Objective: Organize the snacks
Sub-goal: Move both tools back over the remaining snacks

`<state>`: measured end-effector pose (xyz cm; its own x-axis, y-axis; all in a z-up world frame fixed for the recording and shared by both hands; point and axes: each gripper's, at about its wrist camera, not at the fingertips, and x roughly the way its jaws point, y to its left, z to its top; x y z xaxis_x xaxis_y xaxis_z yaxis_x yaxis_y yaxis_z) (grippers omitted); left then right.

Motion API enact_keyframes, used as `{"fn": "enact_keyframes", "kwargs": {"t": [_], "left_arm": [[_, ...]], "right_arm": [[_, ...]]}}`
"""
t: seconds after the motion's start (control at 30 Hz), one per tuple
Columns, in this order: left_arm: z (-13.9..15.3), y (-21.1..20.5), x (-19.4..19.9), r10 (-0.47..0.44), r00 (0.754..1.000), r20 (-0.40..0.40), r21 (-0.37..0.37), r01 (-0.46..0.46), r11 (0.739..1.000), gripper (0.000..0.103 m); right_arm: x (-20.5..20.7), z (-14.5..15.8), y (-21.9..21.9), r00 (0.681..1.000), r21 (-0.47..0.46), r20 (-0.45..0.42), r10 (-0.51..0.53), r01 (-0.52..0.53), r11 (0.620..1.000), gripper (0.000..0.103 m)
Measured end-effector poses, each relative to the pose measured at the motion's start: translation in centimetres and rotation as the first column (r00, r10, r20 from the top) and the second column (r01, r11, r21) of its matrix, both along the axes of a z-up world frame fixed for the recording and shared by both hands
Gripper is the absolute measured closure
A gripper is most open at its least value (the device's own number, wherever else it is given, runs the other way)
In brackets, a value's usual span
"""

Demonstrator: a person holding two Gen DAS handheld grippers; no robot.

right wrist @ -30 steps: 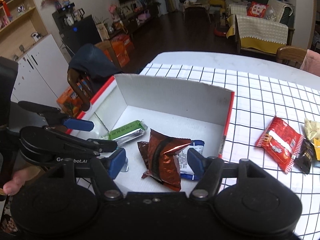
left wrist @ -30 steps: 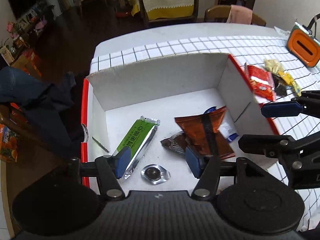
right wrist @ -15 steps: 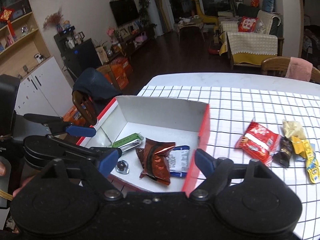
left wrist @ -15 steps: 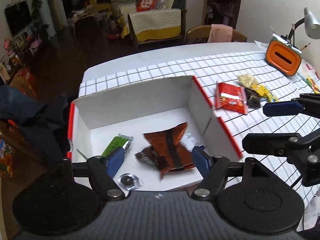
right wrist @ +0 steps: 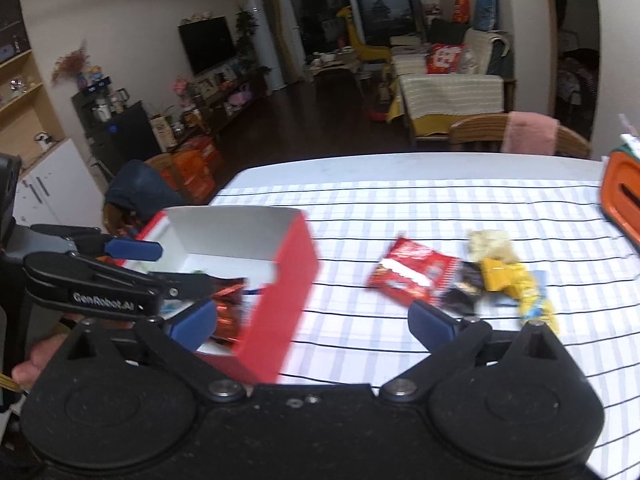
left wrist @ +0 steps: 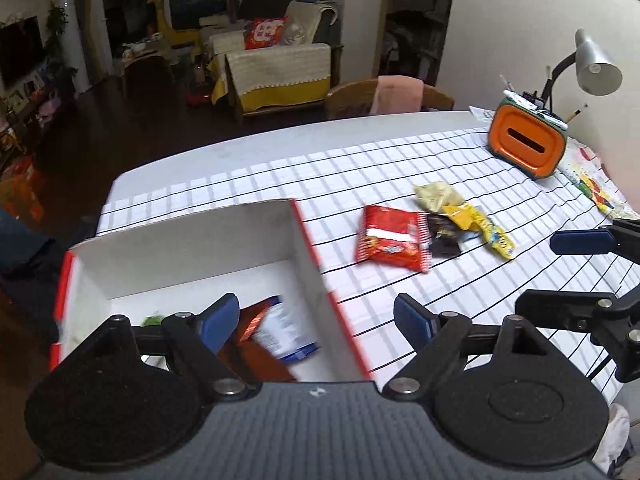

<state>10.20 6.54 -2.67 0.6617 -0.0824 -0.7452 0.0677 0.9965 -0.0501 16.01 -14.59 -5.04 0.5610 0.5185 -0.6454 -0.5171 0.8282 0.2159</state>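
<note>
- My left gripper (left wrist: 316, 318) has just been opening and stands spread wide with nothing between its blue pads; it hangs over the right wall of the red-and-white box (left wrist: 308, 240).
- My right gripper (right wrist: 312, 320) has also just been opening, now about as wide as it goes, empty, straddling the box's red corner (right wrist: 288, 280).
- Inside the box, just past my left pad, I see a copper-brown packet (left wrist: 256, 344) and a blue-and-white packet (left wrist: 280, 332) touching it; a sliver of a green one (left wrist: 152, 321) shows too. That makes three I can count there.
- Beyond the box, well apart from both grippers, a cluster lies on the table: one red packet (left wrist: 394, 238), one dark packet (left wrist: 444, 236), one yellow packet (left wrist: 480, 224), one pale packet (left wrist: 436, 194), all touching or overlapping.
- The white cloth with black grid lines (left wrist: 400, 160) covers the table; an orange holder (left wrist: 528, 144) stands far right beside a lamp (left wrist: 596, 68).
- Behind are a wooden chair (right wrist: 520, 136), a sofa (right wrist: 448, 92) and a television (right wrist: 206, 44).
</note>
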Motion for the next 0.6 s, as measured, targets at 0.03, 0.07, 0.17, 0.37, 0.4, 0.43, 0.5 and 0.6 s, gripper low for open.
{"fn": "enact_keyframes", "kwargs": {"t": [0.03,0.07,0.17,0.37,0.4,0.43,0.5,0.6], "left_arm": [[-0.1,-0.7,0.5,-0.004,1.000,-0.005,-0.003,0.004,1.000,0.018],[-0.3,-1.5,0.9,-0.010,1.000,-0.010,-0.006,0.010,1.000,0.018],[-0.7,-3.9,2.1,-0.037,0.999,-0.019,-0.002,0.037,0.999,0.018],[-1.8,-8.7,4.9,-0.086,0.996,-0.032,0.010,0.086,0.996,0.018],[-2.1,-9.4,5.4,-0.090,0.995,-0.035,0.014,0.090,0.996,0.018],[-2.3,-10.1,5.9,-0.095,0.995,-0.039,0.015,0.095,0.995,0.018],[-2.9,-11.5,6.9,-0.104,0.993,-0.046,0.022,0.105,0.994,0.018],[-4.0,-13.3,8.5,-0.116,0.991,-0.062,0.040,0.119,0.992,0.018]], "right_arm": [[0.3,-0.1,-0.9,1.000,-0.008,-0.001,-0.010,0.010,1.000,0.001],[0.6,-0.3,-1.8,1.000,-0.018,-0.002,-0.022,0.022,1.000,0.001],[1.4,-1.0,-4.2,0.999,-0.050,-0.006,-0.052,0.052,0.997,0.001],[3.6,-2.8,-8.4,0.995,-0.104,-0.010,-0.096,0.094,0.990,0.001],[4.0,-3.2,-9.1,0.995,-0.111,-0.013,-0.100,0.098,0.989,0.001],[4.5,-3.7,-9.8,0.995,-0.118,-0.014,-0.102,0.099,0.988,0.002],[5.6,-4.6,-10.9,0.994,-0.141,-0.015,-0.107,0.104,0.985,0.003],[7.1,-5.9,-12.2,0.994,-0.168,-0.018,-0.105,0.100,0.981,0.004]]}}
